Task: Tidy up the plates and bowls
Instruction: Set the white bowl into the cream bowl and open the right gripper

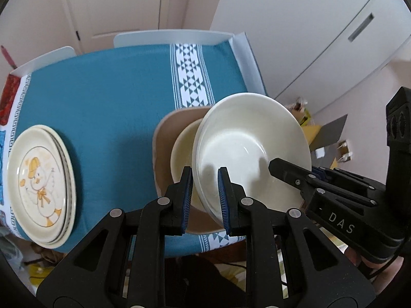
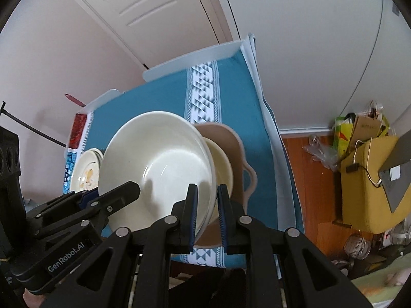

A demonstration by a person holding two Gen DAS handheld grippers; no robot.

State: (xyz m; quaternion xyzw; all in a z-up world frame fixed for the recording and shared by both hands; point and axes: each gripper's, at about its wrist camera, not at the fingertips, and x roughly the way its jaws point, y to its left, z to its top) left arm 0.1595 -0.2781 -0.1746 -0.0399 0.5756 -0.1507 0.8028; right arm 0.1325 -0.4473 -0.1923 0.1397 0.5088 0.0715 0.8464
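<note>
Two-handed carry: both grippers clamp opposite rim edges of the white bowl [image 1: 253, 151], so it hangs tilted between them above the desk [image 1: 108, 97]. Left gripper [image 1: 205, 200] has its fingers narrowed onto the rim at the bowl's 7 o'clock in the left wrist view; right gripper [image 2: 207, 215] is pinched on the rim at 5 o'clock in the right wrist view. Splitting the grip probably stops a wide, slick bowl from pivoting in one pinch. It sits right over a cream bowl [image 1: 183, 151] that rests in a tan handled dish [image 1: 164, 138], so nesting into that stack looks like the step in hand. The stack of duck-print plates [image 1: 41, 184] lies well apart at 9 o'clock, near the desk's edge. The white bowl is glossy glazed ceramic, deep, plain inside with a highlight in the well, and has a rolled rim. Can't tell whether it already touches the cream bowl.
</note>
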